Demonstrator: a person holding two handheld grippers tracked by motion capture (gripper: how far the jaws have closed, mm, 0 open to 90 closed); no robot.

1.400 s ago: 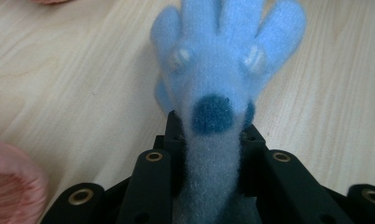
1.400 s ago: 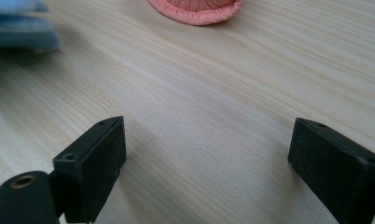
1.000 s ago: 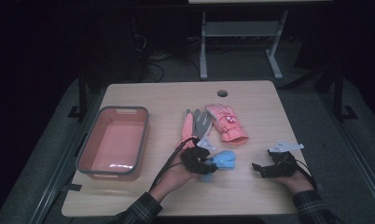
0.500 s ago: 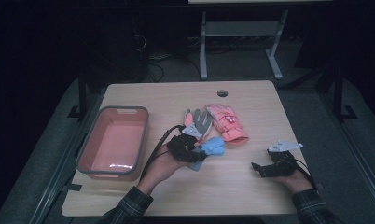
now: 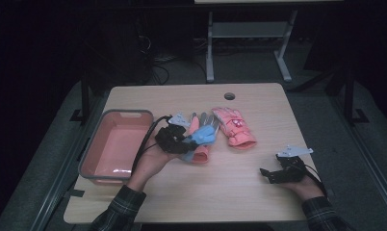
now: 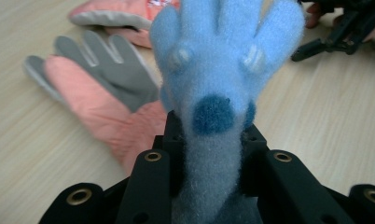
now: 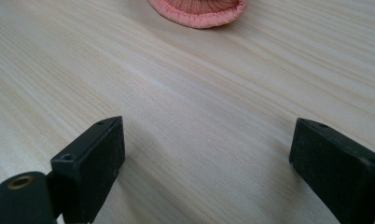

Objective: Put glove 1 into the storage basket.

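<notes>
I have the blue fleece glove (image 6: 223,93) pinched in the jaws of my left gripper (image 5: 174,139), which close on its narrow cuff end, so the palm and stubby fingers stand up beyond the jaw tips and flop a little forward. It looks light and very soft, a fuzzy knit that squashes between the pads rather than resisting them; I judge it will not slip easily because the pile gives the pads plenty to bite on, but it will sag and swing, and nothing in it is fragile. The cuff is the sensible place to hold it, since the fabric bunches there into a thicker wad, whereas a fingertip grip would let it dangle. Just past the jaws and below the glove lies the pink and grey glove (image 6: 101,93) flat on the worktop (image 5: 230,192), with a second pink glove (image 5: 233,126) farther beyond it, toward my right side. The pink tub (image 5: 115,144) sits off to the left of the left gripper in the high view. My right gripper (image 5: 271,175) rests low over bare worktop, its jaws standing wide apart with nothing between them, the rim of the second pink glove well ahead of them.
</notes>
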